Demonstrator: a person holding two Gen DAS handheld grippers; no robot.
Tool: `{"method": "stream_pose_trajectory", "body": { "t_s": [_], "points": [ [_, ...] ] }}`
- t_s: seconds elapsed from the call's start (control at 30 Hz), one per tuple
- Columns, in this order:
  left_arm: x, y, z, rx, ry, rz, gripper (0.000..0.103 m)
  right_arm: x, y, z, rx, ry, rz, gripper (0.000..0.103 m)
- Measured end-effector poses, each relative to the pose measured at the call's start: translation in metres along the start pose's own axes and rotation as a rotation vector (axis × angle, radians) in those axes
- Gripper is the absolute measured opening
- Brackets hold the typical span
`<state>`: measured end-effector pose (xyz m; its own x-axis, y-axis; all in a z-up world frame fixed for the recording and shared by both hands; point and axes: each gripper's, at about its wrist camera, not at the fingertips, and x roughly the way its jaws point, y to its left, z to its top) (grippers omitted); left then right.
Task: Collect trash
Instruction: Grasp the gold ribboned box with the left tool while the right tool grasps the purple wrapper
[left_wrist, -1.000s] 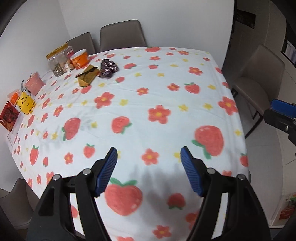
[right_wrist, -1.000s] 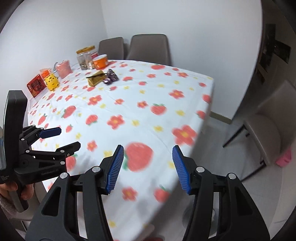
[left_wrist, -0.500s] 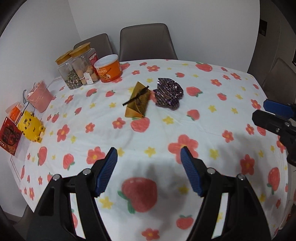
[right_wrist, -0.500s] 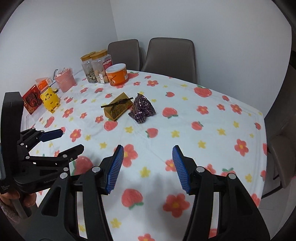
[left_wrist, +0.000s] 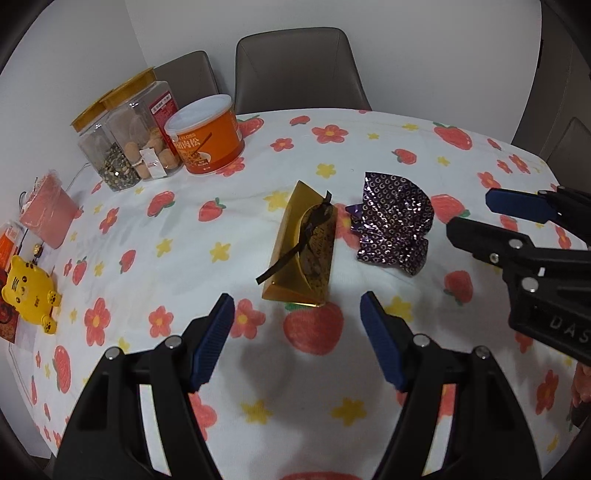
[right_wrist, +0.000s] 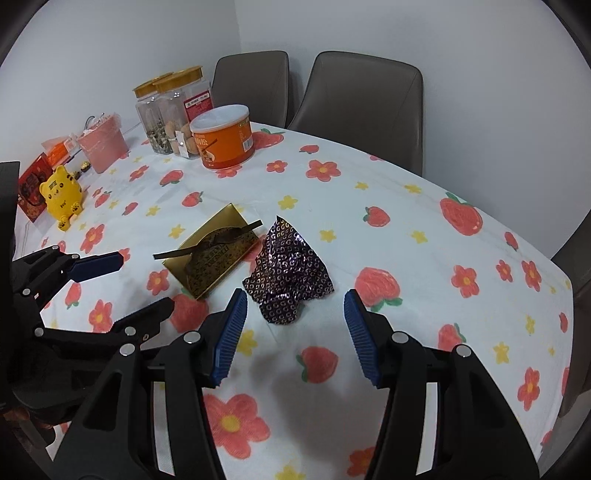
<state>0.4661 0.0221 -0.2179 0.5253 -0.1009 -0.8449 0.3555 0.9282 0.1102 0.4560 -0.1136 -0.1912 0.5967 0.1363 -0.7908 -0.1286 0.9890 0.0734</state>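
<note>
Now both grippers are open and empty: the left gripper (left_wrist: 297, 332) faces the gold box (left_wrist: 304, 254) end-on, the right gripper (right_wrist: 293, 332) faces the purple wrapper (right_wrist: 290, 273), mid-table.

Plain white walls (right_wrist: 424, 33) meet behind two grey-brown chairs (right_wrist: 362, 107) at the table's far edge
</note>
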Motion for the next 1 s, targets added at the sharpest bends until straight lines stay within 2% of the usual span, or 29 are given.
{"method": "stream_pose_trajectory", "body": {
  "t_s": [0.4, 0.47, 0.53, 0.63, 0.73, 1.0],
  "points": [
    [0.069, 0.007, 0.012, 0.018, 0.071, -0.033, 0.071, 0.068, 0.0, 0.004, -0.027, 0.096, 0.03, 0.053],
    [0.071, 0.006, 0.012, 0.02, 0.062, -0.049, 0.065, 0.071, 0.0, 0.001, -0.029, 0.102, 0.038, 0.047],
    [0.069, 0.004, 0.013, 0.027, 0.061, -0.081, 0.055, 0.072, 0.0, 0.001, -0.023, 0.108, 0.053, 0.033],
    [0.068, -0.001, 0.012, 0.052, 0.048, -0.059, 0.054, 0.071, 0.004, -0.001, -0.033, 0.105, 0.067, 0.018],
    [0.065, -0.002, 0.01, 0.05, 0.047, -0.067, 0.054, 0.066, 0.007, -0.002, -0.038, 0.099, 0.08, 0.014],
    [0.041, -0.007, -0.003, 0.058, 0.038, -0.071, 0.053, 0.036, 0.001, -0.01, -0.01, 0.076, 0.07, 0.013]
  ]
}}
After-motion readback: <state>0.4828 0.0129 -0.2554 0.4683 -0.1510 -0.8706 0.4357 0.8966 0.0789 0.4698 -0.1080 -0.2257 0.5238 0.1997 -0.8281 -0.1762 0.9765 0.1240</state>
